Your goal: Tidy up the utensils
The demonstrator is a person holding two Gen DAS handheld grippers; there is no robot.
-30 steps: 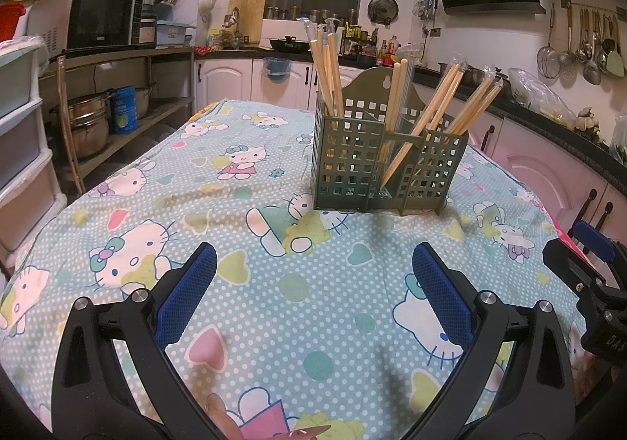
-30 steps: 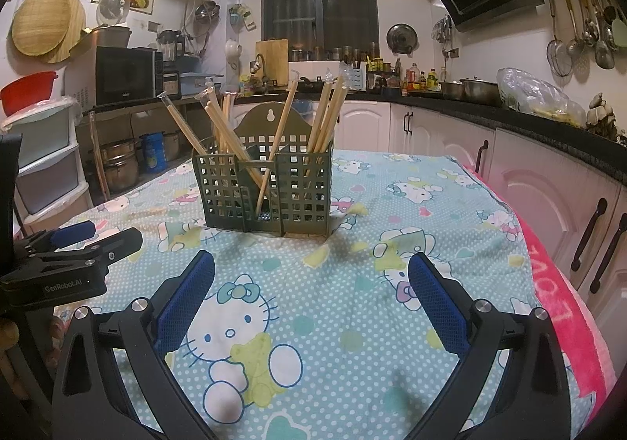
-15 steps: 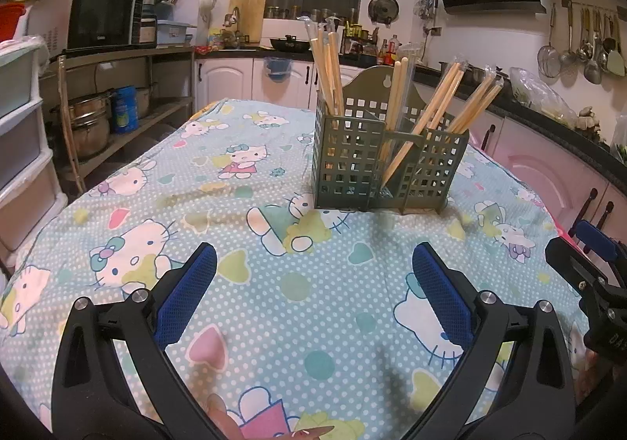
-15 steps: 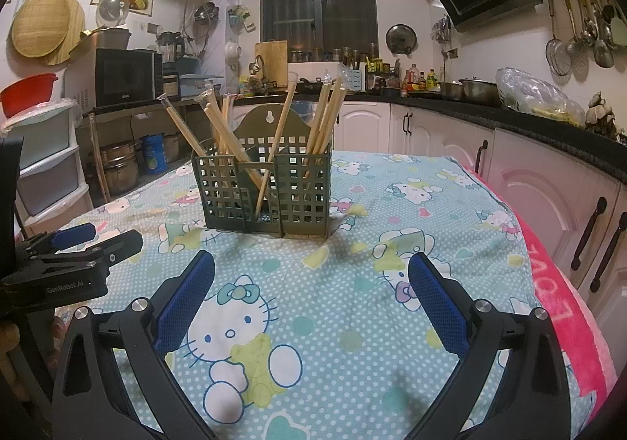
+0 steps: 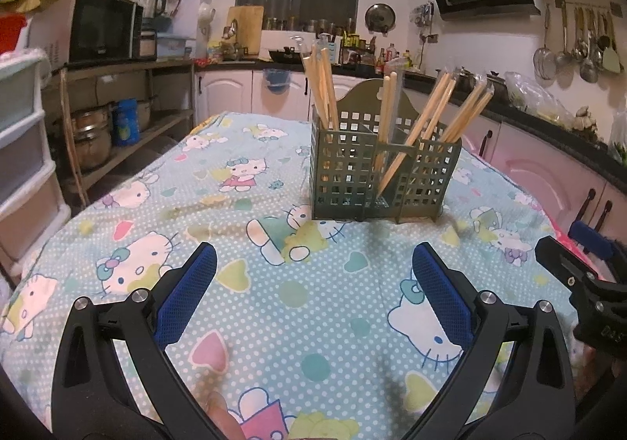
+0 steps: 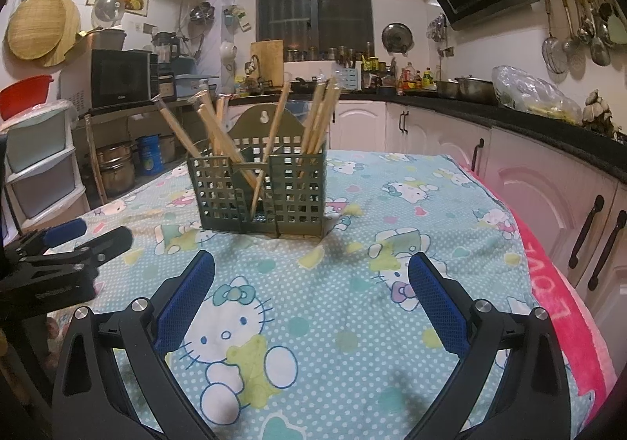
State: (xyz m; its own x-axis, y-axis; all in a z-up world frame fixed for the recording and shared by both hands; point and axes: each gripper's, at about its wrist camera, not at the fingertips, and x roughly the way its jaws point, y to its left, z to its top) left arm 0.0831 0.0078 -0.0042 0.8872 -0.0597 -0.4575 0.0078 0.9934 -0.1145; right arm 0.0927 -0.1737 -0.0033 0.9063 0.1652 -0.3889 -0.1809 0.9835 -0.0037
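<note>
A green slotted utensil holder [image 5: 382,169] stands upright on the table, also in the right wrist view [image 6: 260,191]. Several pairs of wooden chopsticks [image 5: 323,83] lean in its compartments, also visible in the right wrist view [image 6: 321,114]. My left gripper [image 5: 313,283] is open and empty, low over the cloth in front of the holder. My right gripper [image 6: 311,283] is open and empty, also in front of the holder. Each gripper shows at the edge of the other's view: the right one [image 5: 584,263] and the left one [image 6: 74,244].
The table has a light-blue cartoon-cat tablecloth [image 5: 274,302] with a pink edge [image 6: 556,283] on the right. White cabinets [image 6: 529,185] run along the right, a plastic drawer unit [image 5: 23,150] and a shelf with pots [image 5: 102,134] on the left.
Both grippers have stayed open and nearly still. The left view has shifted very slightly; the holder and chopsticks have not moved.
</note>
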